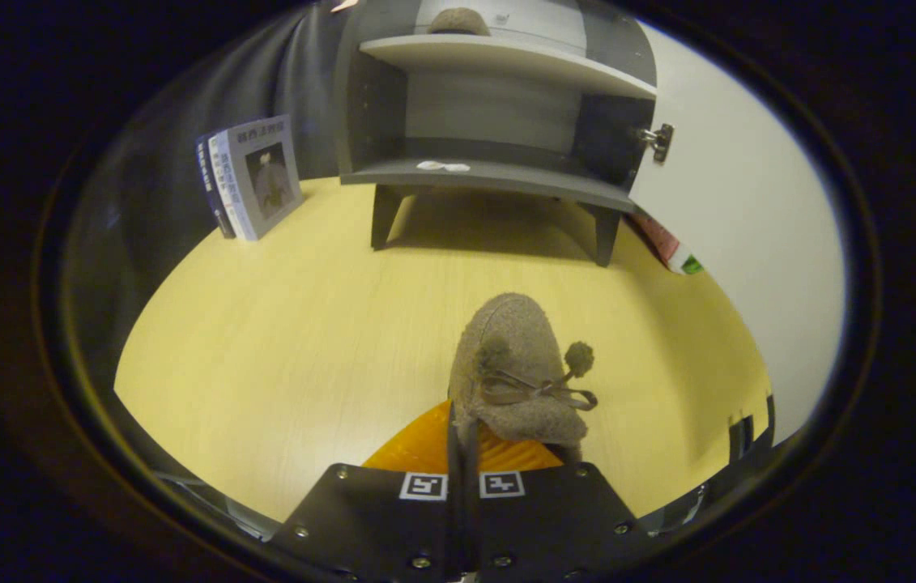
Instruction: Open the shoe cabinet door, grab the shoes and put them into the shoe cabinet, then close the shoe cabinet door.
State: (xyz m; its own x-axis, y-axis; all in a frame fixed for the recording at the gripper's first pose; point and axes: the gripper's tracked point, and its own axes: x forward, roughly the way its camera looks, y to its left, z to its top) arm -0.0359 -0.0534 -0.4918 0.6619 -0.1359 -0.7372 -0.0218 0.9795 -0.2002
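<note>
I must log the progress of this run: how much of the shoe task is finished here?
Done: the cabinet door stands open, and one shoe already sits on the upper shelf. In hand: the tool is shut on the second shoe, its fingers pinching the heel rim, carrying it above the floor in front of the cabinet. Left: place this shoe inside, then close the door.
</note>
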